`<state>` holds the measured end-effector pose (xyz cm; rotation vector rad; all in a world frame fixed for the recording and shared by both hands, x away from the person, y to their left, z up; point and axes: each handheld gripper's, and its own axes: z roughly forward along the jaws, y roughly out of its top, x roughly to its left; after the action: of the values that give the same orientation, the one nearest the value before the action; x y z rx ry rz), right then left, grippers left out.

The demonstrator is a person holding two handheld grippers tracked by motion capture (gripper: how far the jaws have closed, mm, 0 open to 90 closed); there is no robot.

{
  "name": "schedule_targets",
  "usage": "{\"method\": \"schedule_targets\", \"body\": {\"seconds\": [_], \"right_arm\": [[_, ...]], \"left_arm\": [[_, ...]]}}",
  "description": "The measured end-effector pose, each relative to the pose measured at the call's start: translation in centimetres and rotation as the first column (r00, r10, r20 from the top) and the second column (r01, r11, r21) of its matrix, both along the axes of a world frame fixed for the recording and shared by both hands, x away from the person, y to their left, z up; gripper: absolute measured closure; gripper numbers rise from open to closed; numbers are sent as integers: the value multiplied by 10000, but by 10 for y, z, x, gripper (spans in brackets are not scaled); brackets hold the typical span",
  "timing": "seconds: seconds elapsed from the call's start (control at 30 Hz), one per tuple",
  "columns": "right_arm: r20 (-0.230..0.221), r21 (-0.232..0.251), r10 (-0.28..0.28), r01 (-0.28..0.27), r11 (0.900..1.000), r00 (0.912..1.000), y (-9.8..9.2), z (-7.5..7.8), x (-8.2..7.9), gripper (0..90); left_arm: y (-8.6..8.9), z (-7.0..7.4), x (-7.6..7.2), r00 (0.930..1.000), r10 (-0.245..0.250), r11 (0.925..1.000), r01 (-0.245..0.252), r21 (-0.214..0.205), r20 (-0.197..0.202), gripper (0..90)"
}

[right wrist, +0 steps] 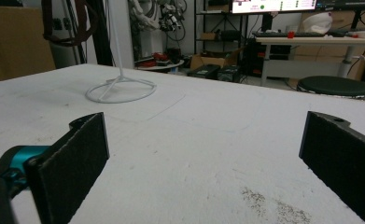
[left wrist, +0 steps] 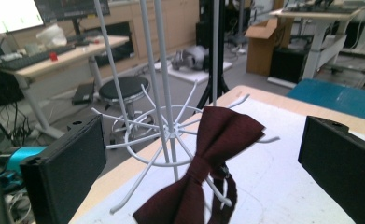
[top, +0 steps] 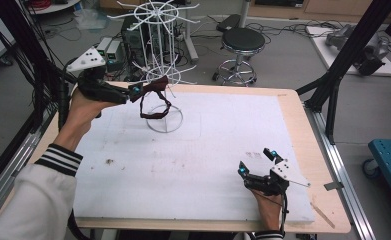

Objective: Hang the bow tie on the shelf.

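Bow tie [left wrist: 203, 172] hangs on a lower prong of the white wire rack [top: 159, 65] at the far left of the foam-covered table [top: 193, 160], its strap looping below. Left gripper [top: 133, 91] sits just beside it, jaws wide apart and holding nothing. Right gripper [top: 255, 162] rests near the front right, also wide open and empty.

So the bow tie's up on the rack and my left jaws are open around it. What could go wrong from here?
1. The bow tie seems draped over thin prongs of the white wire rack; pulling the left gripper back carelessly could drag it off.
2. Its strap loop hangs free and might snag a jaw or prong.
3. The rack looks light on its ring base; a nudge could tip it. The right gripper rests open, far away, not steadying it.
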<state>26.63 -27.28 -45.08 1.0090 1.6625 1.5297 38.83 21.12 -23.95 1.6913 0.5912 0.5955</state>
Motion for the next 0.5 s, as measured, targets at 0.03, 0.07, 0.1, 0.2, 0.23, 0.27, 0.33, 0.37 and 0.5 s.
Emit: {"method": "schedule_targets", "body": {"seconds": [0.03,0.07,0.1,0.2,0.23,0.27,0.33,0.37,0.5], "right_arm": [[-3,-41,-7,7,10000,10000,0,0,0,7],[1,-66,-4,4,10000,10000,0,0,0,7],[13,-73,-22,22,10000,10000,1,0,0,7],[-35,-36,-10,10,10000,10000,0,0,0,7],[-46,-13,-2,2,10000,10000,0,0,0,7],[-50,3,-2,2,10000,10000,0,0,0,7],[-21,-84,-2,2,10000,10000,1,0,-1,7],[11,-132,-2,2,9999,10000,1,0,-1,7],[59,-226,-49,51,9997,10000,2,0,-1,7]], "left_arm": [[4,-2,-4,10000,5,10000,-5,-79,91,17],[8,-4,-9,9998,26,9999,-23,-111,221,17],[12,-6,-13,9994,-8,9998,15,-190,336,17],[29,-16,-32,9978,-71,9993,95,-349,662,17],[35,-22,-40,9969,-50,9997,69,-238,782,17],[35,-22,-40,9969,-50,9997,69,-238,782,17],[50,-39,-61,9921,25,9989,33,-461,1251,17],[55,-46,-69,9905,94,9983,-14,-578,1373,17],[73,-85,-94,9873,480,9973,-389,-627,1515,17]]}}
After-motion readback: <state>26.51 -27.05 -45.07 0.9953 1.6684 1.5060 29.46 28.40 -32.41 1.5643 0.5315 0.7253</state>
